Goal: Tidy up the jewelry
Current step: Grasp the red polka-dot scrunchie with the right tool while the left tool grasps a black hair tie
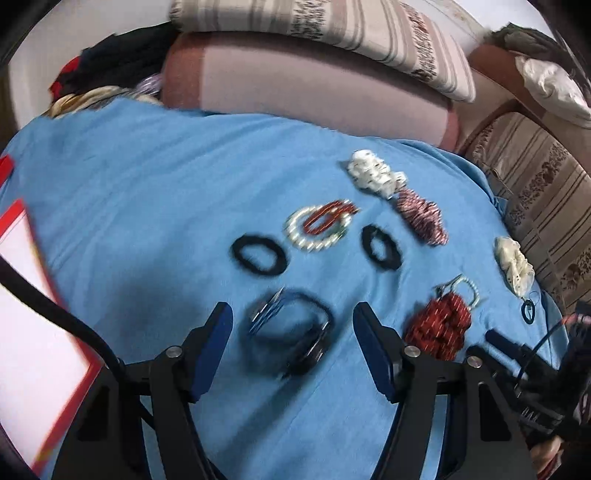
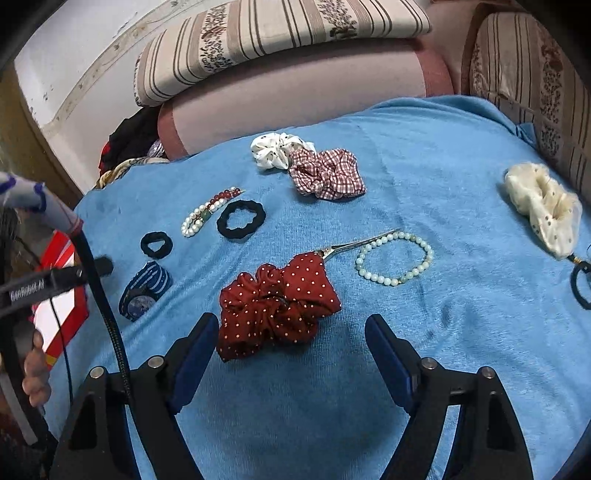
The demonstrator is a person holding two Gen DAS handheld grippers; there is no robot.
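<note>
On the blue cloth [image 1: 147, 184] lies a watch with a blue striped strap [image 1: 288, 332]. My left gripper [image 1: 292, 314] is open around it, and its pads stand clear of the watch on both sides. A red dotted scrunchie [image 2: 277, 306] lies between the fingers of my open right gripper [image 2: 291, 319], its left edge close to the left pad. A metal clip [image 2: 358, 245] and a pale bead bracelet [image 2: 395, 258] lie just beyond the scrunchie. In the right wrist view the watch [image 2: 144, 291] lies at the left.
Two black hair ties [image 1: 260, 258] [image 1: 380, 246], a pearl bracelet crossed by a red one [image 1: 317, 229], and white [image 1: 373, 175], checked [image 1: 423, 218] and cream [image 1: 515, 267] scrunchies lie on the cloth. A red-rimmed white box [image 1: 22, 295] stands left. Striped cushions [image 1: 332, 29] lie behind.
</note>
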